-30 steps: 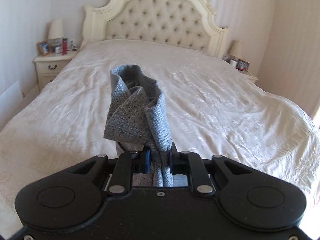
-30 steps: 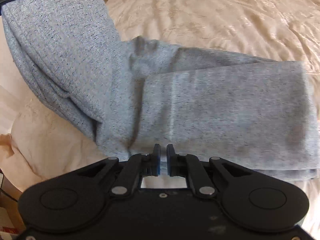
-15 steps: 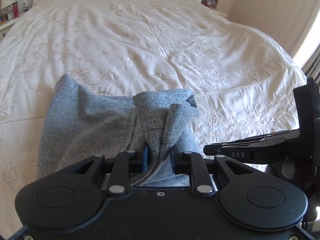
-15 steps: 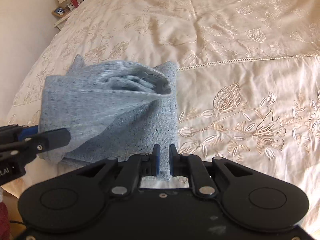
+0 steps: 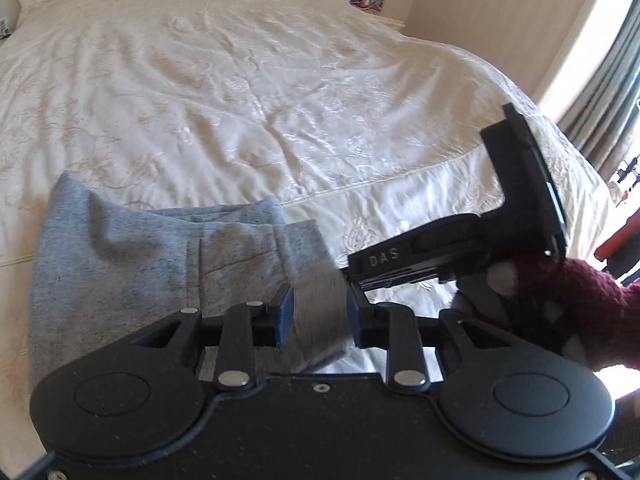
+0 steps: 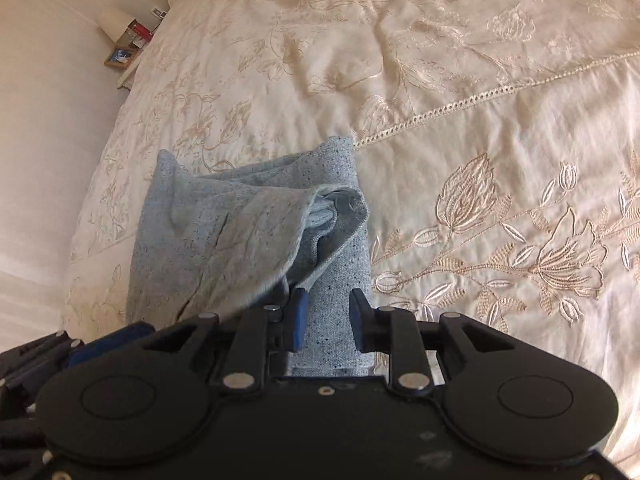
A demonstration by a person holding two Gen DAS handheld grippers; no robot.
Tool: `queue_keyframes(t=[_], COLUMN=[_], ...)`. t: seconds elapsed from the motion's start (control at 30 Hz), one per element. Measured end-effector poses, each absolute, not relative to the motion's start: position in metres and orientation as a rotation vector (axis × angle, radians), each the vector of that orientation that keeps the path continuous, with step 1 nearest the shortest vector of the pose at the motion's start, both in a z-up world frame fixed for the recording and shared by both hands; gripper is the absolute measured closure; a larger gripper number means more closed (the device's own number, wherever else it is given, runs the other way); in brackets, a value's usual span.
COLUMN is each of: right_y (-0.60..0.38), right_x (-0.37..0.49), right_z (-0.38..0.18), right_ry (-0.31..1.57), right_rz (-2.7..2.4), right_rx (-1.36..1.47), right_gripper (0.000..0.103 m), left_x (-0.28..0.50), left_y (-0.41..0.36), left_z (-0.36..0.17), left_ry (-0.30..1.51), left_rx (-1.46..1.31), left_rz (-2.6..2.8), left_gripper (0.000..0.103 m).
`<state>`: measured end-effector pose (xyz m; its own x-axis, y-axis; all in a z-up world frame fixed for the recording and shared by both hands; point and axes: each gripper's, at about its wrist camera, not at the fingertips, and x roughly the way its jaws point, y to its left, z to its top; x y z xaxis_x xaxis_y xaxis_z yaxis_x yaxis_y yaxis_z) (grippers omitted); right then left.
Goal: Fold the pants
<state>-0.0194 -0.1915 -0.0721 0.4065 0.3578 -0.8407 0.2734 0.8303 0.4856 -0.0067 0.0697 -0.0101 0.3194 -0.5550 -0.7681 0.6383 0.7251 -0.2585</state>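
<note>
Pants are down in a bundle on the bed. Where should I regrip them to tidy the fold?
Judging by shape, take the gaping corner of the pants, where loose layers stand open, coming from the bare bedspread side. Both grippers are opening, cloth between them.

I have the folded pants (image 5: 160, 264) lying on the bedspread (image 5: 248, 92) near the bed's foot edge. My left gripper (image 5: 318, 314) and right gripper (image 6: 328, 320) sit side by side over the near end, jaws opening, with cloth between each pair. A nightstand (image 5: 386, 20) stands beyond the far corner.
</note>
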Motion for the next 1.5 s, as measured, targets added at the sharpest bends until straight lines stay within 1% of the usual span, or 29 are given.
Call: queue_keyframes(t=[0.1, 0.23, 0.37, 0.5, 0.57, 0.67, 0.77, 0.9, 1.03, 1.13, 1.17, 1.2, 1.23, 1.27, 1.3, 1.5], right_y=[-0.202, -0.213, -0.213, -0.206, -0.202, -0.198, -0.190, -0.187, -0.195, -0.202, -0.204, -0.202, -0.199, -0.195, -0.189, -0.158], right_x=[-0.027, -0.039, -0.048, -0.043, -0.033, -0.023, -0.006, 0.023, 0.033, 0.034, 0.032, 0.029, 0.027, 0.026, 0.024, 0.015], right_z=[-0.076, -0.075, -0.058, -0.047, -0.047, -0.046, -0.051, -0.078, -0.096, -0.098, -0.096, -0.093, -0.088, -0.084, -0.078, -0.044], right_ry=[1.182, 1.154, 1.072, 1.030, 1.019, 1.006, 1.021, 1.098, 1.133, 1.148, 1.138, 1.121, 1.105, 1.096, 1.081, 1.001], right_rz=[0.046, 0.007, -0.014, -0.033, -0.049, -0.073, -0.077, -0.074, -0.062, -0.056, -0.044, -0.030, -0.017, -0.003, -0.011, -0.048], right_rx=[0.661, 0.750, 0.772, 0.767, 0.769, 0.767, 0.685, 0.583, 0.631, 0.700, 0.711, 0.705, 0.694, 0.687, 0.662, 0.504], right_gripper=[0.077, 0.076, 0.067, 0.064, 0.064, 0.063, 0.061, 0.061, 0.056, 0.056, 0.057, 0.067, 0.080, 0.098, 0.099, 0.099], left_x=[-0.004, 0.019, 0.049, 0.065, 0.063, 0.060, 0.065, 0.076, 0.095, 0.118, 0.128, 0.138, 0.148, 0.160, 0.170, 0.228], left_y=[0.084, 0.120, 0.152, 0.172, 0.176, 0.175, 0.179, 0.191, 0.206, 0.214, 0.214, 0.214, 0.214, 0.213, 0.212, 0.194], left_z=[-0.010, -0.015, -0.038, -0.079, -0.089, -0.083, -0.072, -0.058, -0.045, -0.035, -0.034, -0.034, -0.034, -0.033, -0.033, -0.029], left_ry=[0.995, 1.027, 1.079, 1.226, 1.257, 1.253, 1.255, 1.235, 1.205, 1.180, 1.175, 1.173, 1.170, 1.165, 1.157, 1.071], left_rx=[0.043, -0.021, -0.034, 0.030, 0.060, 0.094, 0.091, 0.086, 0.073, 0.067, 0.067, 0.069, 0.071, 0.076, 0.080, 0.077], left_rz=[-0.753, -0.560, -0.378, -0.337, -0.381, -0.429, -0.465, -0.485, -0.503, -0.524, -0.535, -0.544, -0.549, -0.551, -0.551, -0.566], left_gripper=[0.065, 0.065, 0.065, 0.065, 0.064, 0.064, 0.064, 0.065, 0.065, 0.064, 0.064, 0.064, 0.064, 0.064, 0.064, 0.064])
